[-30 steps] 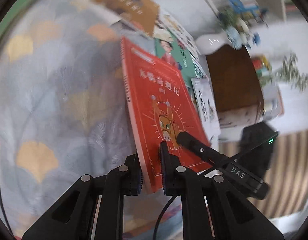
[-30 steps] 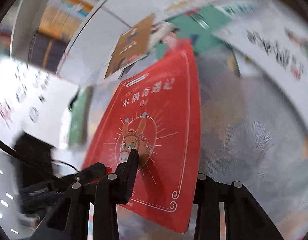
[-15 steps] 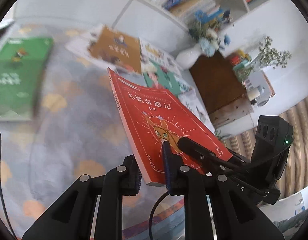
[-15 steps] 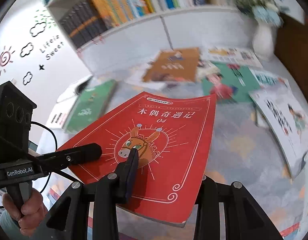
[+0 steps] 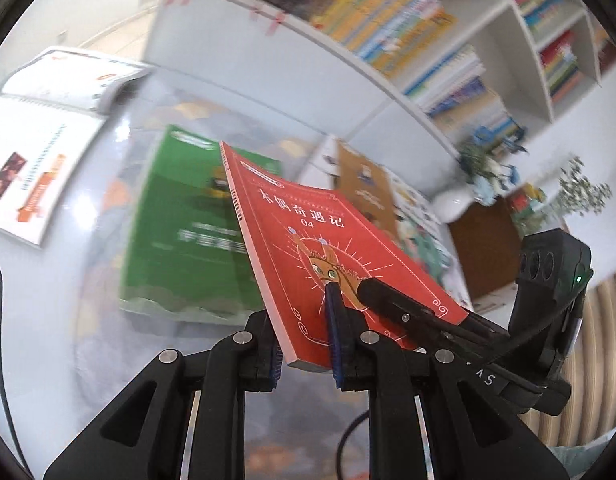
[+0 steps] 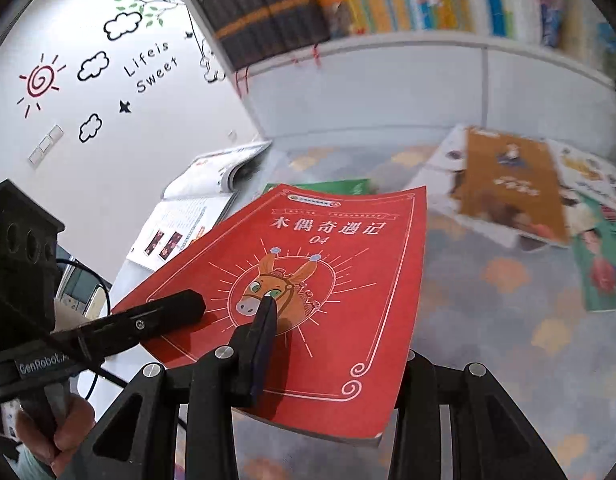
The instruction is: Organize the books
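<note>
Gripping a red book (image 5: 320,256) from both sides, two handheld grippers hold it tilted above a pale patterned cloth (image 6: 488,308). The left gripper (image 5: 303,344) is clenched on the book's near corner by the spine, one pad on the cover, one beneath. The right gripper (image 6: 332,344) also grasps it, one finger lying across the donkey drawing on the cover, the other under the book's edge. A hand (image 6: 55,432) holds the left gripper's handle. Beyond the book, a green book (image 5: 187,228), an open white booklet (image 5: 39,152) and a brown book (image 6: 508,184) lie on the cloth. Farthest back stands a white bookshelf (image 6: 388,68) packed with books.
</note>
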